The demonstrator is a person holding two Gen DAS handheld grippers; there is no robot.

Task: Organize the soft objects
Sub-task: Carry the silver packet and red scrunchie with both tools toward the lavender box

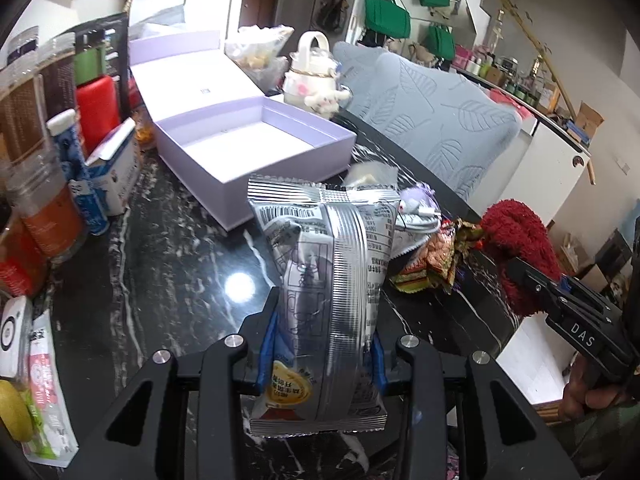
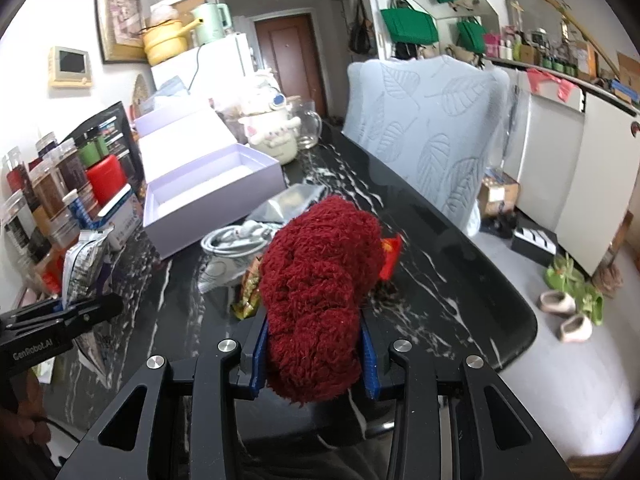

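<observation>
My left gripper is shut on a silver snack bag and holds it upright above the black marble table. My right gripper is shut on a fluffy dark red cloth, held above the table. The red cloth also shows in the left wrist view, and the snack bag in the right wrist view. An open, empty lilac box stands beyond the bag; it also shows in the right wrist view.
Colourful snack packets, a coiled white cable and a grey pouch lie mid-table. Jars and cartons line the left edge. A plush-covered pot, a glass mug and a grey-covered chair stand farther back.
</observation>
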